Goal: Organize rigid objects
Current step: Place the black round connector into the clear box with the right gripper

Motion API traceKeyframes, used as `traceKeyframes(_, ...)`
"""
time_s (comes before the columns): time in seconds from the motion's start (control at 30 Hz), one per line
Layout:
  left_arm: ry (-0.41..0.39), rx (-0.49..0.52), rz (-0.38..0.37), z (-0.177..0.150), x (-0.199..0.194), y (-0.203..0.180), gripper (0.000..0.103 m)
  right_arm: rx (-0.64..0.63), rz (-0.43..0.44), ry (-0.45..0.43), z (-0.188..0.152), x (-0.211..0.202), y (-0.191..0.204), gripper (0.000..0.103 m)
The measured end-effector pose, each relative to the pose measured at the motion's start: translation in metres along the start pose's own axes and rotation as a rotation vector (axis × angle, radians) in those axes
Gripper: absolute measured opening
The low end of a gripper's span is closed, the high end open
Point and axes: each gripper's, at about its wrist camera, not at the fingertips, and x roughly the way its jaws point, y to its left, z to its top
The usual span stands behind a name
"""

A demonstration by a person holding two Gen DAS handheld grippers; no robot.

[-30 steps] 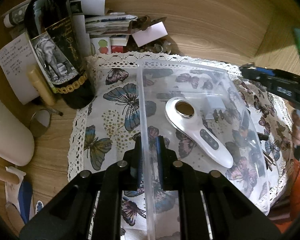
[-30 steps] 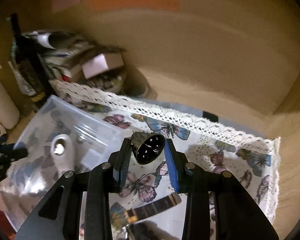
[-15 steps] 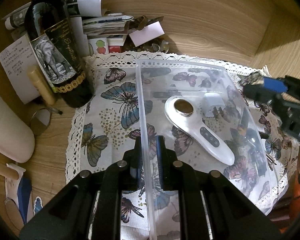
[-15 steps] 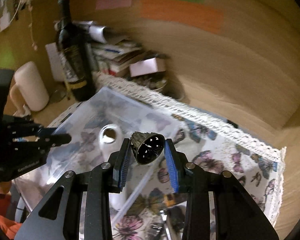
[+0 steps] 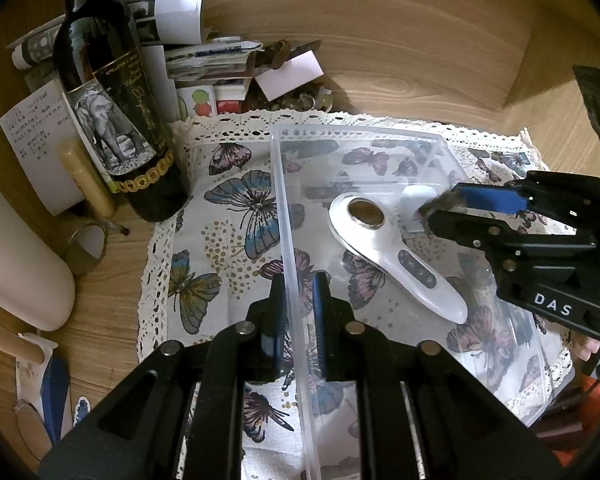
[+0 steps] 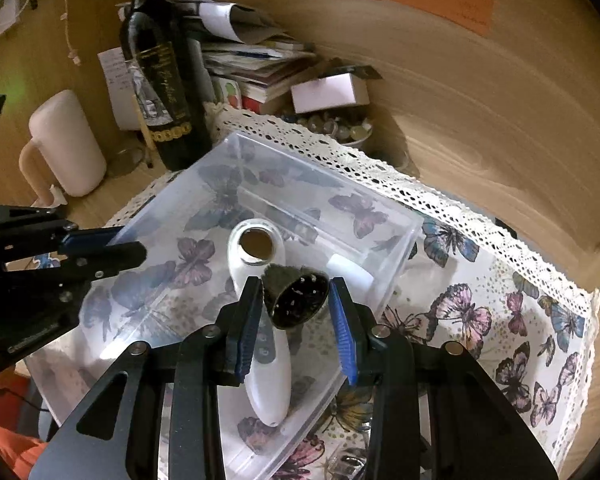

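Note:
A clear plastic box (image 5: 440, 140) (image 6: 404, 240) rests on a butterfly-print cloth (image 5: 228, 216) (image 6: 500, 312). Inside it lies a white handheld device (image 5: 396, 256) (image 6: 268, 376) with a round brown pad at its head, and a small white block (image 5: 416, 200) (image 6: 350, 274) beside it. My left gripper (image 5: 298, 300) is shut on the box's near wall. My right gripper (image 6: 294, 304) is shut on a small dark metal cup (image 6: 296, 298) with a perforated bottom and hangs over the box interior, above the white device. In the left wrist view the right gripper (image 5: 444, 210) reaches in from the right.
A dark wine bottle (image 5: 112, 112) (image 6: 164, 80) stands left of the box, before a heap of papers and booklets (image 5: 204, 56) (image 6: 252, 64). A pale mug (image 5: 16, 264) (image 6: 66, 144) stands further left. A bowl of small trinkets (image 6: 340, 126) sits behind the cloth. Wooden walls close the back.
My right gripper has carried the metal cup leftward from over the bare cloth to above the box interior. The left gripper has stayed clamped on the box wall.

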Motion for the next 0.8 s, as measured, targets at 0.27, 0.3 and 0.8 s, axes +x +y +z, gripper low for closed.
traceKeyframes(0.27,-0.003,0.001,0.001,0.000,-0.001,0.000,0.013,0.031,-0.028,-0.066,-0.002,-0.029,-0.010,0.038)
traceKeyframes(0.3,-0.002,0.001,0.001,0.000,-0.001,0.000,0.013,0.036,-0.039,-0.078,-0.002,-0.034,-0.013,0.039)
traceKeyframes(0.8,-0.009,0.007,-0.002,-0.004,-0.004,-0.003,0.013,0.232,-0.166,-0.069,-0.053,-0.070,-0.076,0.044)
